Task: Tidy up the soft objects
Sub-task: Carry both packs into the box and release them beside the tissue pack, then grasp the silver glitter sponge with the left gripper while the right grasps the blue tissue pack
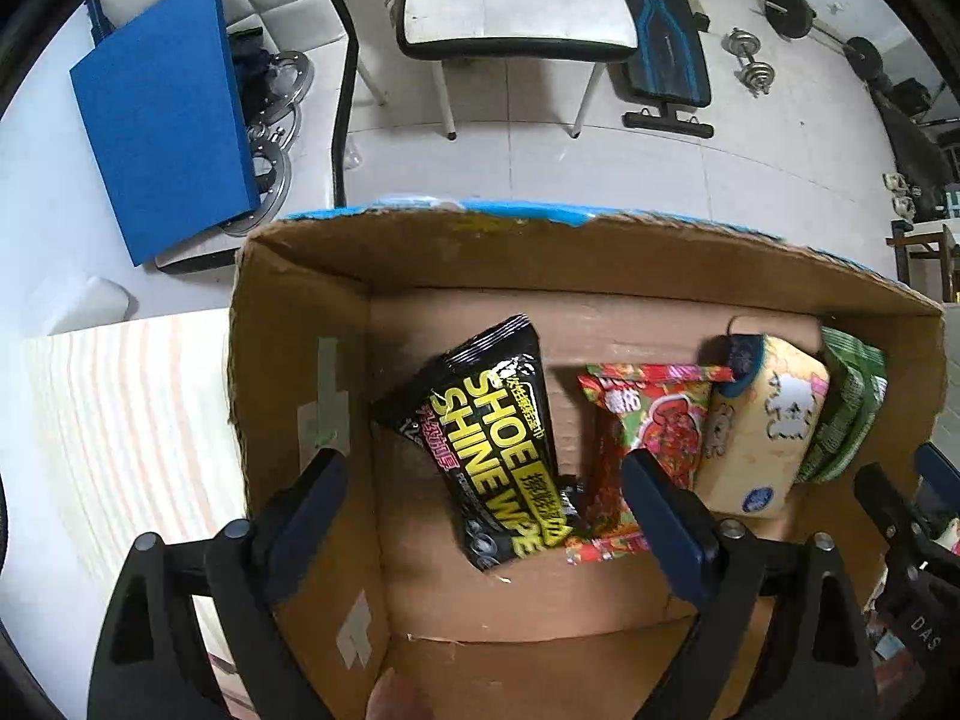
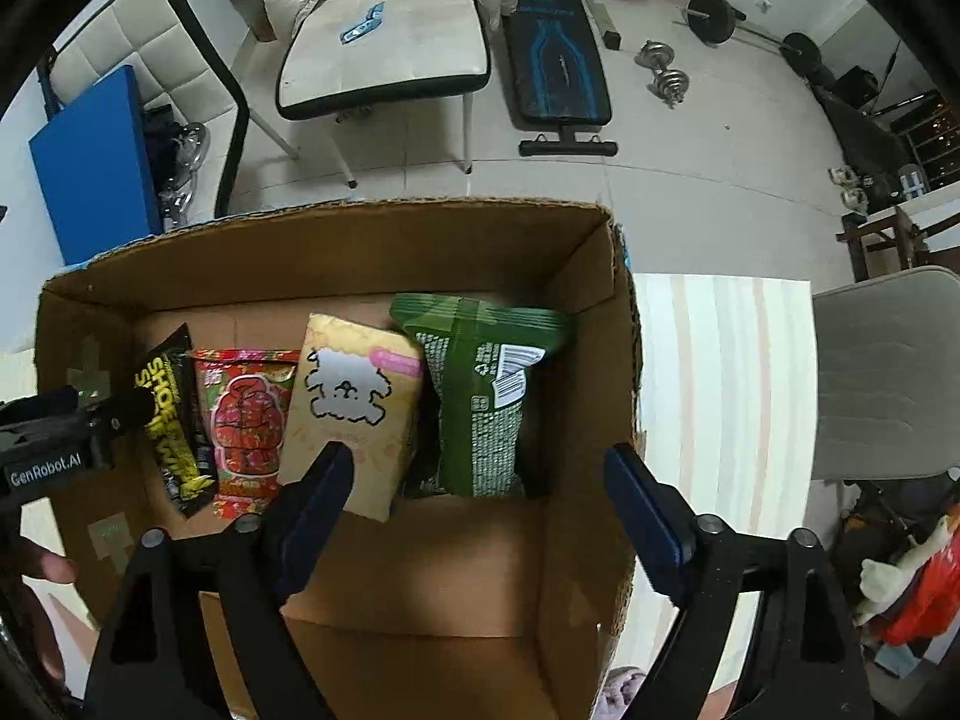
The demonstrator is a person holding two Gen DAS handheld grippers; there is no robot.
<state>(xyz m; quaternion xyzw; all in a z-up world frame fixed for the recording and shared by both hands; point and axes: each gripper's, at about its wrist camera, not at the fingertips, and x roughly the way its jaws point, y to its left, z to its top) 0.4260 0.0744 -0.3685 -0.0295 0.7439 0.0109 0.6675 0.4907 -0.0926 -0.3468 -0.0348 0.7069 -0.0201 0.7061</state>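
Note:
An open cardboard box (image 1: 300, 360) (image 2: 606, 360) stands on a striped table. Inside lie a black shoe shine wipe pack (image 1: 498, 444) (image 2: 174, 414), a red snack packet (image 1: 654, 420) (image 2: 246, 420), a yellow tissue pack with a white dog (image 1: 762, 420) (image 2: 354, 402) and a green packet (image 1: 852, 402) (image 2: 480, 396). My left gripper (image 1: 480, 468) hangs open over the box's left half, the black pack and part of the red packet below between its fingers, untouched. My right gripper (image 2: 474, 462) hangs open over the right half, above the green packet and the yellow pack's edge.
The striped table (image 1: 120, 420) (image 2: 720, 372) shows on both sides of the box. Beyond it are a blue board (image 1: 162, 120), white chairs (image 2: 390, 42), a weight bench (image 2: 558, 48), dumbbells (image 2: 666, 72) on the tiled floor, and a grey chair (image 2: 882, 372) at the right.

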